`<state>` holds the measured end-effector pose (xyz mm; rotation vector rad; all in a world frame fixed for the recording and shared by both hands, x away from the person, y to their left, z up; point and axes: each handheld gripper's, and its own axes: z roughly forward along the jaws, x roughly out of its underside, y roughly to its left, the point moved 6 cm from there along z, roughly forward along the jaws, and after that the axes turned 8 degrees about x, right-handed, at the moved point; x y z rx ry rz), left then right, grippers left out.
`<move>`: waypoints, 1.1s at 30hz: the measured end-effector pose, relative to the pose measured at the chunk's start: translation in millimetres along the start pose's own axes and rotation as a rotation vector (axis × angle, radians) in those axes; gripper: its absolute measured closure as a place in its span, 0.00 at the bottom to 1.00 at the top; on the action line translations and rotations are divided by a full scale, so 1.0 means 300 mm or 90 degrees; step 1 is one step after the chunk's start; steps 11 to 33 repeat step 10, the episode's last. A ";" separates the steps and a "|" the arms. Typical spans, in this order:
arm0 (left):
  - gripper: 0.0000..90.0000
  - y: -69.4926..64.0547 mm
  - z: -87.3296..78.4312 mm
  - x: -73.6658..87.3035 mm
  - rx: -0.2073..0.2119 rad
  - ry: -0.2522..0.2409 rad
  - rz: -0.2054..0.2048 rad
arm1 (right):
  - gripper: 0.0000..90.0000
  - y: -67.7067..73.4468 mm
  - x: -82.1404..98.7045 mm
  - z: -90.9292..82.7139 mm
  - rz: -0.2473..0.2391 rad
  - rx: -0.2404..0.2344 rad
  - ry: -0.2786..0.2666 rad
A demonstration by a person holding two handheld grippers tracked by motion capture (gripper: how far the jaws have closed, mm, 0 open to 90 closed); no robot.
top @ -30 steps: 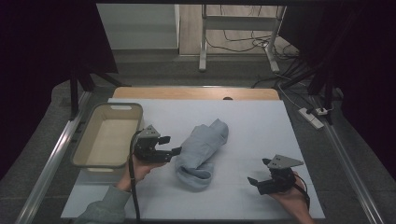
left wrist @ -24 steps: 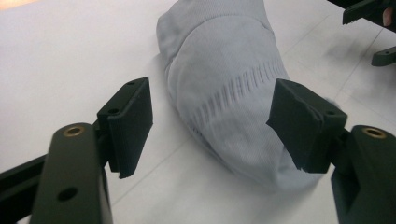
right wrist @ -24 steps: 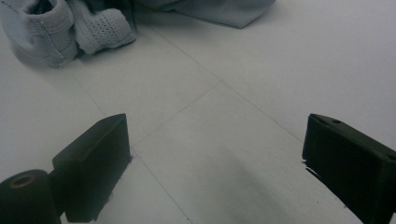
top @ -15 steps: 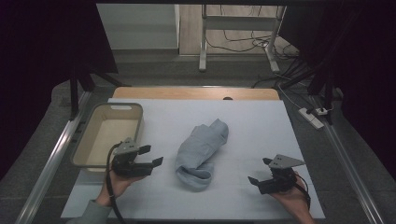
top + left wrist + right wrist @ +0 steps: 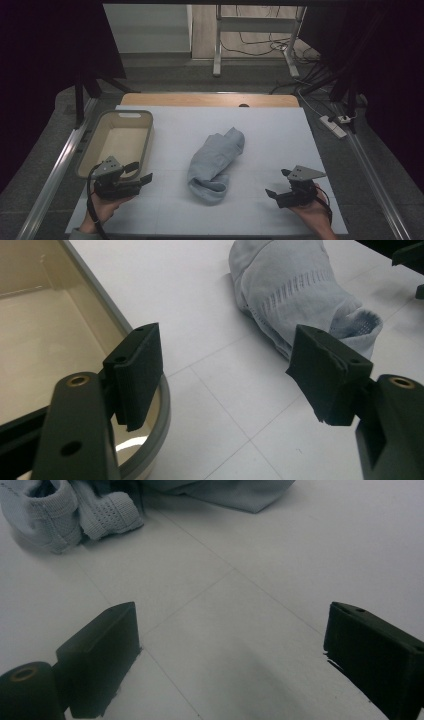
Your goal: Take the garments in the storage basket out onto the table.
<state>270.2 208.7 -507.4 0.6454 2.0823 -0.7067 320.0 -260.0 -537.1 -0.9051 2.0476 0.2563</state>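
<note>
A light grey-blue bundle of cloth [image 5: 217,157], knitted like a sock at its near end, lies crumpled in the middle of the white table. In the left gripper view the bundle [image 5: 300,295] lies ahead to the right. My left gripper [image 5: 141,172] rests in a hand at the front left, beside the near corner of a beige tub [image 5: 145,142]. Its jaws [image 5: 225,360] stand open with bare table between them. At the front right my right gripper [image 5: 277,182] is held low, pointing toward the cloth [image 5: 60,510]. That gripper [image 5: 230,640] is also open and holds nothing.
The beige tub [image 5: 150,405] has a grey rim and nothing inside; its rounded corner sits just under my left jaw. The white table top [image 5: 270,130] spreads around the cloth. A power strip [image 5: 332,125] lies off the table's right edge, and metal rails run along both sides.
My left gripper has drawn away from the cloth, moving left and toward the near edge, to the tub's near corner. The cloth and my right gripper have stayed put.
</note>
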 end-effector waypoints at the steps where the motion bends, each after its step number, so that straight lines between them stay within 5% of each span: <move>1: 0.33 0.001 -0.001 0.001 0.000 0.000 -0.001 | 0.08 -0.001 -0.001 -0.001 0.001 0.000 -0.003; 33: 0.32 0.001 0.000 0.002 0.006 0.004 -0.005 | 0.08 0.000 -0.006 -0.006 -0.001 0.004 -0.009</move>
